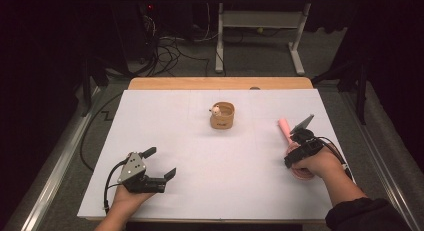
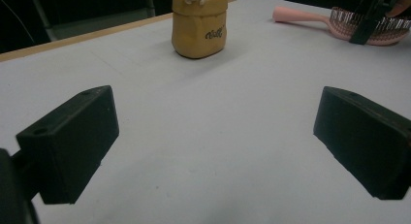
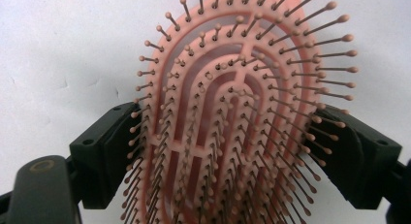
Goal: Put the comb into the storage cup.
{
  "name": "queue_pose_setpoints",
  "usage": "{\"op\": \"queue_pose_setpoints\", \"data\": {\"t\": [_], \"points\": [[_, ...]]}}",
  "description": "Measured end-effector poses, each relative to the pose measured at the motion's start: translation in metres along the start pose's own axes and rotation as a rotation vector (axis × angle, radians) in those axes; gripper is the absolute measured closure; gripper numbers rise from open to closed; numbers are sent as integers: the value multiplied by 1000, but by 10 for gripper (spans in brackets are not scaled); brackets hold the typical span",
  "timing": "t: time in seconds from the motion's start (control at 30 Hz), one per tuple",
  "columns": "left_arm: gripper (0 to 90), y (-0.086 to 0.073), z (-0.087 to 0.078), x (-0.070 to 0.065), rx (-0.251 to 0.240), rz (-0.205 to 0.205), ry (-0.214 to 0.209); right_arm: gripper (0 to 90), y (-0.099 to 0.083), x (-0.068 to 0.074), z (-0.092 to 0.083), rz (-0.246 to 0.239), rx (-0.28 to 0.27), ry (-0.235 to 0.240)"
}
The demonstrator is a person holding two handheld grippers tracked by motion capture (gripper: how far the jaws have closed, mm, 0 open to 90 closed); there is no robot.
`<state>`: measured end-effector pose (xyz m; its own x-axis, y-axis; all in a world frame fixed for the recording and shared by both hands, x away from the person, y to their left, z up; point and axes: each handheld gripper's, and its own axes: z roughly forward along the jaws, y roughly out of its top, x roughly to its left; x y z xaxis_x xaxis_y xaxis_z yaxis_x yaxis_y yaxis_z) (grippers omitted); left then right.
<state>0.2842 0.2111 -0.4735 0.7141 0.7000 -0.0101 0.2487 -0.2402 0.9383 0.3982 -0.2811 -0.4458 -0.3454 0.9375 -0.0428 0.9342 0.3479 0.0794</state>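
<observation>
Right gripper (image 1: 300, 141) sits over the head of the pink hairbrush (image 1: 286, 129) at the right side of the white table sheet (image 1: 220, 161). In the right gripper view the two jaws stand on either side of the brush head (image 3: 232, 127), bristles up, jaw faces at or in the outer bristle rows. Whether they already press the plastic rim can't be told; looks like closing on, not yet a firm hold. Brush handle points away from the person, toward the table's far edge.

Left gripper (image 1: 159, 163) rests low at the near left, jaws wide apart, nothing between them. Tan pouch-shaped cup (image 1: 222, 116) w/ a small figure at its rim stands mid-table, well apart from both grippers.

Risks, as judged from this state:

- Grip on bristles only. Bristles flex, so the jaws may shut w/o seating on the rim; brush could slip or rotate on lift.
- Off-centre hold. Handle hangs out beyond the jaws; its weight may tip the brush down and pivot it out of the grip.
- Head edge is rounded and smooth; jaws may squeeze it out sideways.
- If the brush is carried toward the cup, the long handle could strike it and knock it over.
- Right gripper's cable (image 1: 334, 147) trails near the brush; may snag.
</observation>
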Motion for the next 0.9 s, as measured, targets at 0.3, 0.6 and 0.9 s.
{"op": "queue_pose_setpoints", "data": {"t": [0.3, 0.6, 0.9], "points": [[33, 0, 0, 0, -3, -1, -1, 184, -2, 0, 0, 14, -16, -1], [35, -1, -1, 1, 3, -2, 3, 202, 0, -1, -2, 17, -7, 2], [36, -1, -3, 1, -12, -18, 8, 208, -2, -3, -3, 13, -25, 15]]}}
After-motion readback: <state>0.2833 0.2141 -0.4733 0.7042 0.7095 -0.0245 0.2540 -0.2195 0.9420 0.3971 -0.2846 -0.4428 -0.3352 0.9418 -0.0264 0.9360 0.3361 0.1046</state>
